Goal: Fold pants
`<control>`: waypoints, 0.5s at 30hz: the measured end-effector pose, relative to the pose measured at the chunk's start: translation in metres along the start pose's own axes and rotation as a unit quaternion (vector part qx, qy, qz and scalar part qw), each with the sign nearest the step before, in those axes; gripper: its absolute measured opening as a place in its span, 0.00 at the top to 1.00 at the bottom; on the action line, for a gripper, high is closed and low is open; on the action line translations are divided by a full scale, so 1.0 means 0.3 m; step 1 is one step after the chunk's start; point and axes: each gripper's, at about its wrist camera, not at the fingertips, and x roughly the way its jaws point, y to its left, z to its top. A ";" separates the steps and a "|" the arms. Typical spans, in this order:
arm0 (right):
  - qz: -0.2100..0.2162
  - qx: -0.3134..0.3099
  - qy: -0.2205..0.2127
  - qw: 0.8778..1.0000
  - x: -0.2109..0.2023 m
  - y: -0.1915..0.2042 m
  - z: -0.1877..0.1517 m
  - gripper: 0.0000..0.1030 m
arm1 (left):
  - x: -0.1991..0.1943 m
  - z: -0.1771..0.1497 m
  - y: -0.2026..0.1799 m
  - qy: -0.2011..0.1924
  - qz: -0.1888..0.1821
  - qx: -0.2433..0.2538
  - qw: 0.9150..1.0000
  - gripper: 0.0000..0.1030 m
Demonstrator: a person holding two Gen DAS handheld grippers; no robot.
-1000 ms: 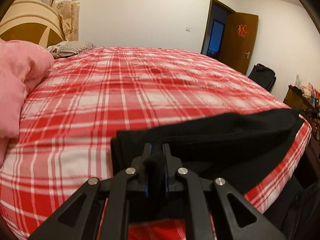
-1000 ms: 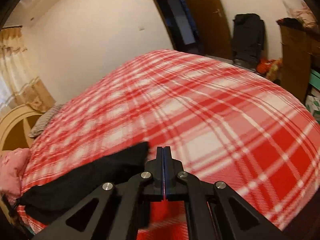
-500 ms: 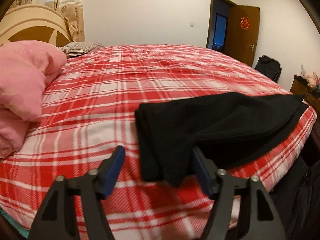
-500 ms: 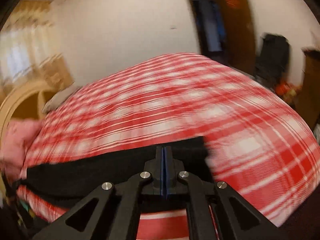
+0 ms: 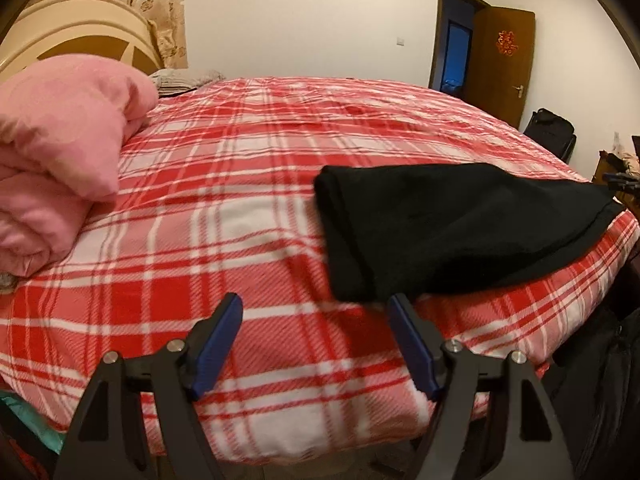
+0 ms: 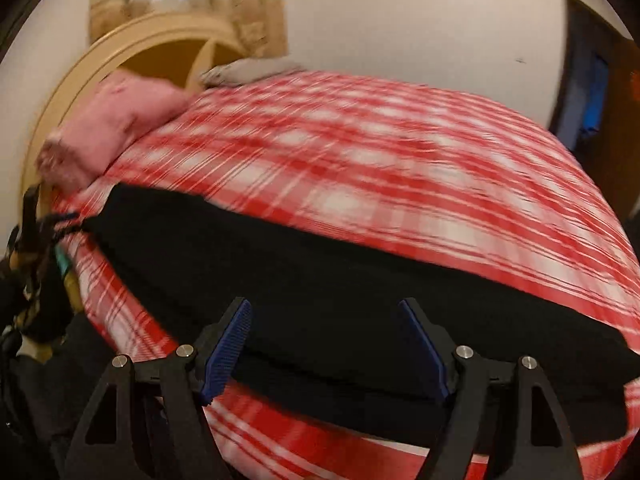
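We see both our left gripper (image 5: 314,306) and right gripper (image 6: 326,312) spread wide, empty, near the folded black pants (image 5: 452,228) on the plaid bedspread (image 5: 240,208).

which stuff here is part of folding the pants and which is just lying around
Part of the job:
black pants
left claw, open
right claw, open
bed they lie on

Just lying about:
pink quilt
pillow
black bag

The pants (image 5: 452,232) are lying on the bed (image 5: 248,184) near its front edge — the quilt (image 5: 60,160) is sitting left, the headboard (image 5: 76,36) standing behind it, the door (image 5: 504,64) standing far right.
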 end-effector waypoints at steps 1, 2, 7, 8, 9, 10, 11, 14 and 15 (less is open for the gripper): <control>0.004 -0.006 0.004 1.000 0.017 0.020 0.003 0.26 | -0.012 0.003 0.015 -0.003 -0.002 -0.011 1.000 0.28; 0.009 -0.013 0.008 1.000 0.037 0.051 0.008 0.26 | -0.028 0.012 0.036 -0.011 -0.011 -0.031 0.999 0.29; 0.007 -0.034 0.013 0.999 0.082 0.103 0.022 0.26 | -0.041 0.100 0.042 -0.041 -0.066 -0.077 0.994 0.31; 0.006 -0.037 0.013 0.999 0.088 0.115 0.025 0.26 | -0.021 0.130 0.027 -0.041 -0.072 -0.079 0.993 0.32; 0.008 -0.039 0.012 0.999 0.089 0.129 0.026 0.26 | 0.004 0.156 0.012 -0.035 -0.075 -0.079 0.993 0.37; 0.009 -0.041 0.011 0.999 0.091 0.137 0.028 0.26 | 0.025 0.173 0.000 -0.028 -0.077 -0.077 0.994 0.40; 0.012 -0.043 0.010 0.999 0.091 0.152 0.028 0.26 | 0.053 0.191 -0.013 -0.020 -0.077 -0.074 0.994 0.44; 0.019 -0.049 0.005 0.999 0.087 0.183 0.026 0.26 | 0.153 0.235 -0.054 0.013 -0.057 -0.061 0.996 0.44; 0.021 -0.051 0.004 0.998 0.088 0.191 0.025 0.26 | 0.188 0.244 -0.060 0.025 -0.047 -0.060 0.997 0.46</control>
